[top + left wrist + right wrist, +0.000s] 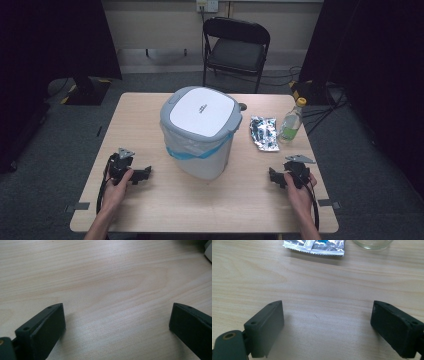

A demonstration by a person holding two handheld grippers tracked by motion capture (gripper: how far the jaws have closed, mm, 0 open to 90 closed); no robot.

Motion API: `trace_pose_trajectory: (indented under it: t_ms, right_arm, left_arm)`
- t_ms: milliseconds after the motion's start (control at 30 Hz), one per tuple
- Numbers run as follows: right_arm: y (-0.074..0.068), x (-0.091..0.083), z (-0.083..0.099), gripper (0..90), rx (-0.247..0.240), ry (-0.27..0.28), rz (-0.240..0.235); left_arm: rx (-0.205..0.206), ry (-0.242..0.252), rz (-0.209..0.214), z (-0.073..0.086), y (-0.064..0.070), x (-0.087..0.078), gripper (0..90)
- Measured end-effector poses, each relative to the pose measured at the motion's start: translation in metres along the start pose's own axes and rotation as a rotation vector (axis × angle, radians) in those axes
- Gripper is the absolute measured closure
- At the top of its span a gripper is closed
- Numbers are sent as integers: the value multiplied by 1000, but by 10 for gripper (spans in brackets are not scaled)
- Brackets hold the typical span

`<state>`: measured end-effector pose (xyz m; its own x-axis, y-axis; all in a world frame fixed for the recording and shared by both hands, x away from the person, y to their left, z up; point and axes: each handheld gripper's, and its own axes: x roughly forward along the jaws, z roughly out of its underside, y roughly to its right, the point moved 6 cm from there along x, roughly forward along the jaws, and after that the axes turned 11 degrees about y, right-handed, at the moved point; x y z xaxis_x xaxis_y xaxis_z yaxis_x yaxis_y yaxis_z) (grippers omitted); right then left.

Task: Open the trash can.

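Note:
A white and grey lidded waste bin [200, 130] with a blue-edged liner stands at the table's middle. Right of it lies a crumpled silver foil wrapper [264, 132] [314, 245], and beside that stands a clear plastic bottle [291, 121] [373, 243] with a yellow cap. My left gripper [145, 174] [117, 322] rests on the table left of the bin, open, with bare wood between its jaws. My right gripper [274, 176] [327, 322] rests near the front right, open, with nothing between its jaws; the wrapper and bottle lie beyond it.
The wooden table [150, 210] has bare room in front of the bin. A black folding chair [235, 47] stands behind the table. Dark curtains and a stand base [87, 90] flank the far corners, and cables lie on the floor at the right.

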<state>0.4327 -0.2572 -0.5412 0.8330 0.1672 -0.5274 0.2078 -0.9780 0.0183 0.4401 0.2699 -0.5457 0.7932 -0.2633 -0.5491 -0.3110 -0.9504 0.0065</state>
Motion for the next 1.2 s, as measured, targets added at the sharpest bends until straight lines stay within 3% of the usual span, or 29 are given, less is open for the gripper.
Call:
trace_pose_trajectory:
  t_ms: [400, 500, 567, 600, 733, 867, 900, 967, 1000, 1100, 1200]
  right_arm:
    - [0, -1, 0, 112, -3, -2, 1]
    - [-3, -1, 0, 135, -5, 3, -1]
    - [-6, -2, 0, 140, -17, 2, -20]
    - [-13, -2, 0, 139, -44, 6, -60]
    - [-25, 0, -2, 144, -68, 5, -102]
    - [-39, -1, -9, 162, -82, 8, -141]
    - [-44, -2, -12, 175, -91, 8, -168]
    - [-53, -3, -17, 164, -111, 12, -212]
    - [-56, -3, -19, 164, -110, 16, -218]
    - [-63, 0, -28, 165, -100, 23, -241]
    - [-68, 4, -39, 167, -74, 29, -247]
  left_arm:
    - [-9, 7, -18, 1, 3, -3, 26]
    - [17, 15, -7, 1, 5, -6, 78]
    - [9, 18, -8, 0, 7, -6, 127]
    - [-2, 11, 18, -1, 12, -9, 191]
    - [31, 29, 45, -5, 21, -8, 176]
    - [12, 81, 84, -16, 26, -7, 179]
    - [3, 96, 116, -20, 29, -8, 187]
    - [17, 100, 130, -23, 31, -8, 189]
    - [46, 101, 125, -27, 36, -6, 182]
    - [19, 107, 159, -35, 39, -1, 184]
    - [18, 124, 160, -45, 39, 7, 178]
